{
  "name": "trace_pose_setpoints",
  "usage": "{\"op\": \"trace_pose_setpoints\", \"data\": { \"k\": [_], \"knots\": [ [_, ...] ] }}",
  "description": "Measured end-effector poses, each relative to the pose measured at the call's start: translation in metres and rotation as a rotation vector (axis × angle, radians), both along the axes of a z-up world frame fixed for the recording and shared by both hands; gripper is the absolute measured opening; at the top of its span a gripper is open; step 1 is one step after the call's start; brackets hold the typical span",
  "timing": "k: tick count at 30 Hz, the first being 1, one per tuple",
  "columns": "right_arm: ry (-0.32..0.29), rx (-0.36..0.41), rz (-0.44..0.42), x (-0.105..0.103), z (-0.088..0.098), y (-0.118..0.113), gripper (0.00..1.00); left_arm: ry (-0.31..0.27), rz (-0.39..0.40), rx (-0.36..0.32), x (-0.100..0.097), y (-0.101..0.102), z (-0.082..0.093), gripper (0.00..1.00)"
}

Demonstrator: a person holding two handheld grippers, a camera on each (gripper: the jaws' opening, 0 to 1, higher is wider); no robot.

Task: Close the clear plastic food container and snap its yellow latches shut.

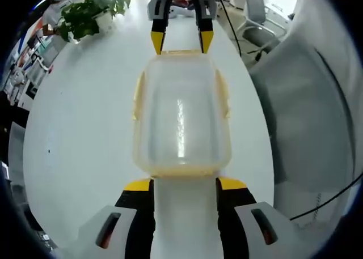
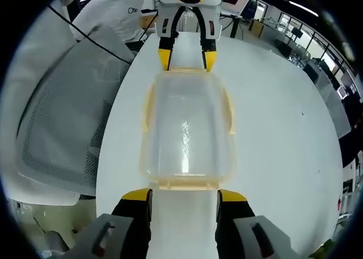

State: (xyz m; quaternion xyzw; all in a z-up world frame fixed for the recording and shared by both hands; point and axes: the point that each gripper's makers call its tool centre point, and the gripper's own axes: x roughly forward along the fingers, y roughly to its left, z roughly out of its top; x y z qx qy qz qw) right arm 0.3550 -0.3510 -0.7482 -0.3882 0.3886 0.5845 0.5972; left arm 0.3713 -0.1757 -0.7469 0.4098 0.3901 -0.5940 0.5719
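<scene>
Your left gripper [image 1: 184, 185] has its jaws spread, yellow tips flanking the near short end of the container [image 1: 181, 114] — whether they touch it you can't tell, and nothing is pinched. Your right gripper [image 2: 184, 195] stands the same way at the opposite short end: jaws apart, tips just beside the container's [image 2: 187, 126] edge.

Each gripper also shows across from the other. In the left gripper view the right gripper [image 1: 181, 41] comes in from the top, its tips at the far end of the container; in the right gripper view the left gripper [image 2: 187, 58] does likewise.

The container lies flat on the white table [image 1: 85, 134], between your two grippers, with its clear lid [image 1: 181, 106] on top. A yellow latch [image 1: 138, 97] runs along each long side, and another [image 1: 181, 171] lines the near end — whether they are snapped down you can't tell.

Further out, a potted plant [image 1: 85, 15] stands on the table's far left corner in the left gripper view. A grey mesh chair [image 2: 62, 134] sits beside the table, and a person in a white shirt [image 2: 113, 12] is behind the left gripper.
</scene>
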Motion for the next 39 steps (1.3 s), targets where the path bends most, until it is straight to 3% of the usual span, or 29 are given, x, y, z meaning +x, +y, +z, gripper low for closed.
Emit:
{"op": "trace_pose_setpoints", "data": {
  "k": [10,17,26,39],
  "knots": [
    [-0.007,0.010,-0.023,0.001,0.009,0.000,0.43,0.003,0.030,-0.033,0.001,-0.003,0.008,0.41],
    [0.003,0.067,-0.113,0.005,0.023,0.004,0.43,0.010,0.073,-0.066,0.003,-0.001,0.017,0.40],
    [-0.030,0.074,-0.132,0.009,0.033,0.010,0.42,0.007,0.103,-0.085,0.005,0.000,0.022,0.40],
    [-0.053,0.099,-0.228,0.017,0.043,0.019,0.42,0.050,0.224,-0.136,0.003,-0.006,0.030,0.42]
  ]
}}
